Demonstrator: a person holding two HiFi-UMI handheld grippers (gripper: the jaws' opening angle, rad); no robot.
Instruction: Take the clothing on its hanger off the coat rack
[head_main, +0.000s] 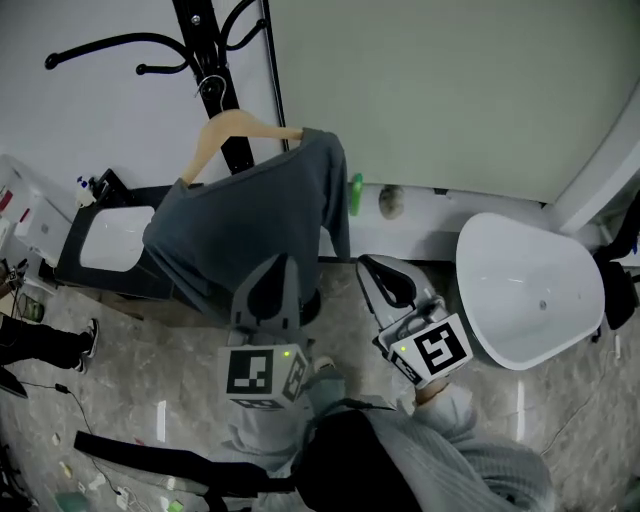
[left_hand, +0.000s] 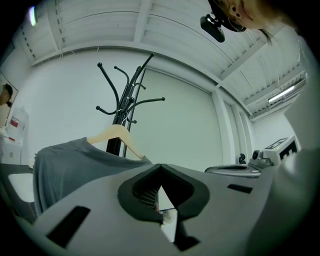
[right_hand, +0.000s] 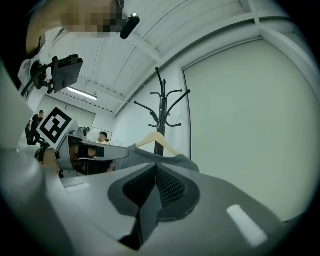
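Observation:
A grey top (head_main: 250, 225) hangs on a wooden hanger (head_main: 225, 132), whose metal hook is over an arm of the black coat rack (head_main: 205, 40). My left gripper (head_main: 280, 262) is shut and empty, its tip just in front of the garment's lower part. To its right, my right gripper (head_main: 368, 265) is also shut and empty, beside the garment's hanging sleeve. In the left gripper view the top (left_hand: 70, 162), hanger (left_hand: 115, 136) and rack (left_hand: 125, 107) rise beyond the closed jaws. The right gripper view shows the hanger (right_hand: 157, 140) and rack (right_hand: 161, 107) ahead.
A white tub-shaped chair (head_main: 530, 290) stands at the right. A dark-framed white box (head_main: 110, 240) sits left of the rack's base. Black cables and a strap (head_main: 130, 450) lie on the marble floor. A person's foot (head_main: 85, 340) is at the left edge.

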